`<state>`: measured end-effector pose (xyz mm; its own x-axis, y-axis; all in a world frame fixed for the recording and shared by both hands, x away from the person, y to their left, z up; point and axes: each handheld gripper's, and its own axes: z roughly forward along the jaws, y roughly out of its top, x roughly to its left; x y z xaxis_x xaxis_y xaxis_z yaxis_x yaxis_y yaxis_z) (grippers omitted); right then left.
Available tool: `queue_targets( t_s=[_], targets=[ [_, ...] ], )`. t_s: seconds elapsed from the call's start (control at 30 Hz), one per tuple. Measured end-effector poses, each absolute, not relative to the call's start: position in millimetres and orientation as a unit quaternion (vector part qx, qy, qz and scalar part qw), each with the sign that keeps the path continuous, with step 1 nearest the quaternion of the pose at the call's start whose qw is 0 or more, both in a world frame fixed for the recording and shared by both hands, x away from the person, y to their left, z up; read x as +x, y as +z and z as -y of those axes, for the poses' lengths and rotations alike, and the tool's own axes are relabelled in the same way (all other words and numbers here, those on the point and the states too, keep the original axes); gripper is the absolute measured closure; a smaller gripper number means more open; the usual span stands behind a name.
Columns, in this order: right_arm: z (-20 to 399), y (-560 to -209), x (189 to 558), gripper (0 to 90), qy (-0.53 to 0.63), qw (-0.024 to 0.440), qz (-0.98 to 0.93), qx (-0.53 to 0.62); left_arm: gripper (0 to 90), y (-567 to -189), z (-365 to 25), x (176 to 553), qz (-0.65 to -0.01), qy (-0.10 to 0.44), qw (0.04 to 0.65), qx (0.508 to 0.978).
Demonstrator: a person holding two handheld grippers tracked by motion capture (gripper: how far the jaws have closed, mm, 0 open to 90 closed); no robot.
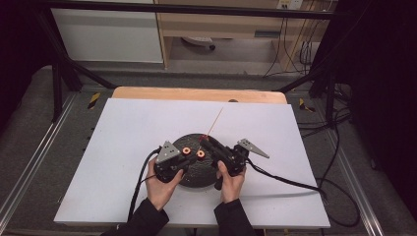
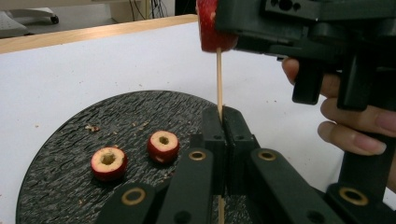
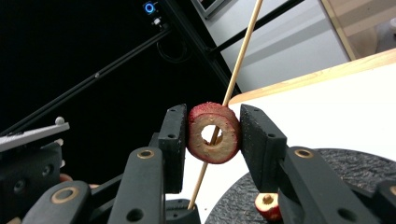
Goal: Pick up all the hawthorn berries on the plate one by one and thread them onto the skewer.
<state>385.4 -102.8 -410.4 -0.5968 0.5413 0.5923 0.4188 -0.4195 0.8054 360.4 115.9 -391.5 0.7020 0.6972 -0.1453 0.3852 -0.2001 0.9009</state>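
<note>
1. Two grippers meet over a round black plate (image 1: 196, 173) on the white table (image 1: 123, 147), a hand on each.
2. Left side first: two fruit rings lie flat on the plate, one (image 2: 108, 163) nearer its left rim, the other (image 2: 163, 146) just beside it to the right, red skin outside, pale flesh and a hole in the middle. They sit near each other, not touching.
3. Crumbs (image 2: 91, 127) dot the plate behind them.
4. Left gripper (image 2: 223, 113): jaws pressed together, clamped on a thin wooden skewer (image 2: 218, 79) that stands up between them.
5. Follow the skewer up and it meets a third ring (image 3: 214, 132), the one in the right gripper (image 3: 212, 135), whose jaws pinch the ring's red sides, hole facing the camera.
6. In the right gripper view the skewer runs through that hole and on above it, slanting; it looks threaded, though the hole's far side is hard to see.
7. From above, the skewer's free end points away toward the table's wooden far edge (image 1: 196, 93).
8. Right hand (image 2: 355, 126): fingers wrapped round its gripper's handle, close to the skewer.
</note>
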Motion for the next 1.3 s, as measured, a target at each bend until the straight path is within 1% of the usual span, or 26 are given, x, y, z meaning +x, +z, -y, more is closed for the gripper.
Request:
queue_targets(
  t_s=[0.47, 0.5, 0.53, 0.67, 1.03, 1.13, 1.2, 1.3],
  targets=[
    [101, -415, 381, 62.0, 0.695, 0.025, -0.564, 0.446, 88.5, -393, -117, 361, -0.350, 0.148, 0.520, 0.765],
    [101, -415, 382, 59.8, 0.692, 0.023, -0.567, 0.447, 88.5, -394, -118, 361, -0.349, 0.146, 0.519, 0.766],
    [102, -415, 382, 55.4, 0.687, 0.024, -0.570, 0.450, 88.5, -394, -118, 361, -0.349, 0.146, 0.518, 0.767],
    [105, -413, 382, 48.6, 0.679, 0.028, -0.580, 0.449, 88.5, -395, -123, 359, -0.346, 0.148, 0.512, 0.772],
    [128, -408, 384, 20.8, 0.630, 0.059, -0.639, 0.437, 88.5, -403, -148, 352, -0.352, 0.147, 0.500, 0.777],
    [135, -410, 385, 11.9, 0.607, 0.061, -0.661, 0.436, 88.5, -406, -157, 349, -0.353, 0.146, 0.496, 0.780],
    [139, -410, 386, 7.9, 0.590, 0.063, -0.678, 0.434, 88.5, -408, -163, 347, -0.356, 0.146, 0.493, 0.780],
    [145, -412, 388, 5.0, 0.567, 0.067, -0.701, 0.428, 88.5, -412, -173, 343, -0.356, 0.147, 0.487, 0.784]
  ],
)
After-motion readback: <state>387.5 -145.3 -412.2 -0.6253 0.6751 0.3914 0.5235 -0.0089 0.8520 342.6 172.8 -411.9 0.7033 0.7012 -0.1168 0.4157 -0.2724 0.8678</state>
